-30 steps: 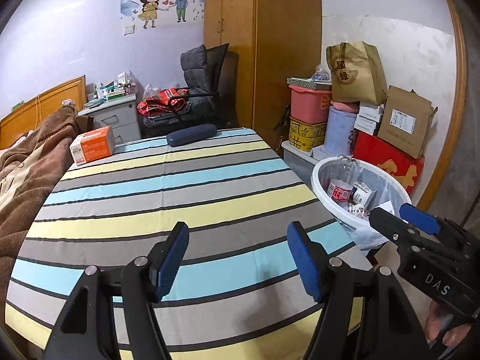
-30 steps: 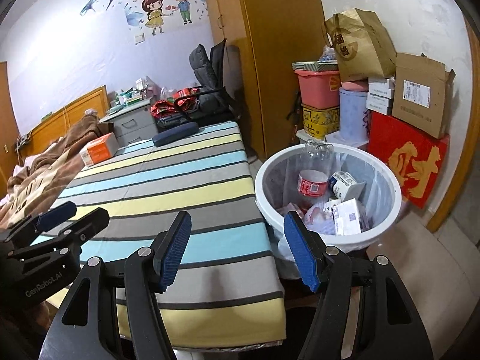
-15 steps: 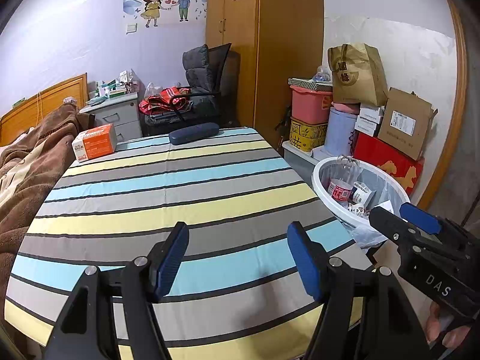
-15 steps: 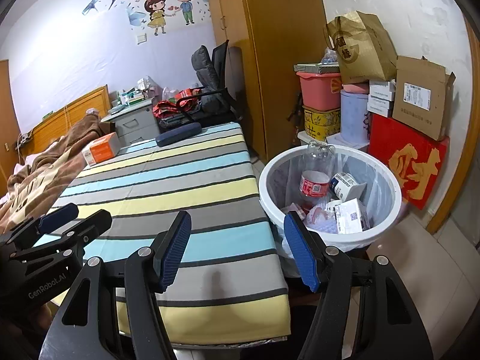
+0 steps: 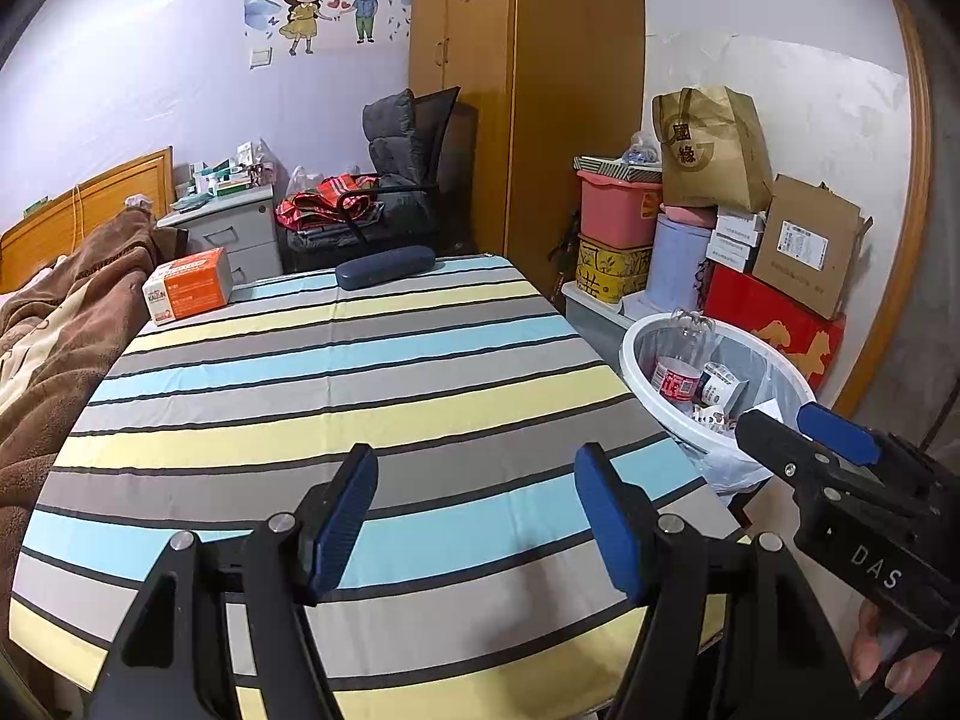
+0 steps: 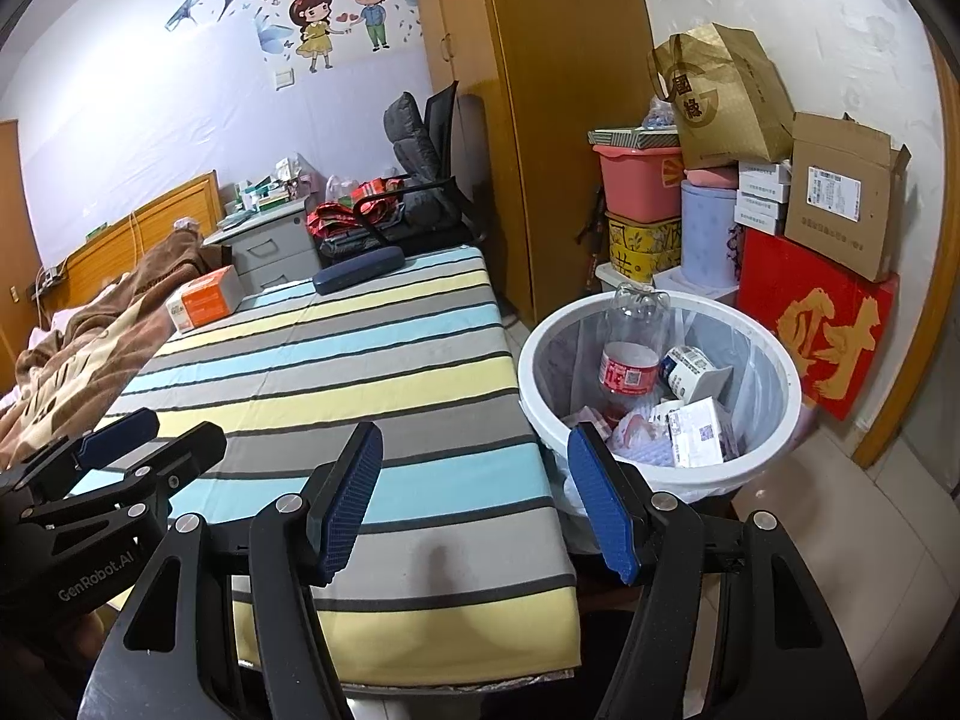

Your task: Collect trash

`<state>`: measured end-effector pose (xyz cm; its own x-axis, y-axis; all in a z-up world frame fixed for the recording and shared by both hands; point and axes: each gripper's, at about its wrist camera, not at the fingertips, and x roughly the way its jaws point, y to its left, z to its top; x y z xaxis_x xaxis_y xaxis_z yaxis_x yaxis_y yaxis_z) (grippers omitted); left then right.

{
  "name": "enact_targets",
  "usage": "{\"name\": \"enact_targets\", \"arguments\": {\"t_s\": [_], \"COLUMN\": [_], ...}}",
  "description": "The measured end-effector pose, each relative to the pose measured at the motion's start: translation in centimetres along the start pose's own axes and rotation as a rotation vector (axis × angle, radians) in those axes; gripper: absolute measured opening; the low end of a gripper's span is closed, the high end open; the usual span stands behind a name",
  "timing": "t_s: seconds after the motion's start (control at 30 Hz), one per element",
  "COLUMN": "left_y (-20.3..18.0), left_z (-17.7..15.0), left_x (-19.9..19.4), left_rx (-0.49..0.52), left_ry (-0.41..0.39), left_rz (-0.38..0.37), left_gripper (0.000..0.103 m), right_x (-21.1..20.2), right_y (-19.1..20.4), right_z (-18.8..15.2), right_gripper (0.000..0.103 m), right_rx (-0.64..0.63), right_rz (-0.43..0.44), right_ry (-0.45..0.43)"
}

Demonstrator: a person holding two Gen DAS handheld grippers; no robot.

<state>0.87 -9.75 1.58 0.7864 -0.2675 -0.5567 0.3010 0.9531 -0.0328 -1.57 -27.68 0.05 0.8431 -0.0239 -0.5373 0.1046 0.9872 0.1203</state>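
No real movement since a second ago, only slight view drift. Left hand-held gripper (image 5: 474, 516) and right hand-held gripper (image 6: 477, 501) both spread, nothing between pads, over striped bench (image 5: 336, 372). Trash: bottle (image 6: 630, 354) and cartons sit in white bin (image 6: 774, 372) just beside the bench's right edge.

Both wrist views forward-down, sharing table (image 5: 372, 372), bin (image 6: 774, 372).
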Motion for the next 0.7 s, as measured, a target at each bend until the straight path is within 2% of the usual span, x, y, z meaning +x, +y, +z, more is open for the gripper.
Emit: {"name": "enact_targets", "arguments": {"t_s": [0.7], "left_y": [-0.15], "left_z": [0.08], "left_x": [-0.27], "left_rx": [-0.001], "left_ry": [-0.002], "left_rz": [-0.001], "left_gripper": [0.070], "right_x": [-0.12], "right_y": [0.46], "right_z": [-0.19], "right_gripper": [0.066], "right_rx": [-0.007], "right_rz": [0.005], "right_ry": [-0.004]}}
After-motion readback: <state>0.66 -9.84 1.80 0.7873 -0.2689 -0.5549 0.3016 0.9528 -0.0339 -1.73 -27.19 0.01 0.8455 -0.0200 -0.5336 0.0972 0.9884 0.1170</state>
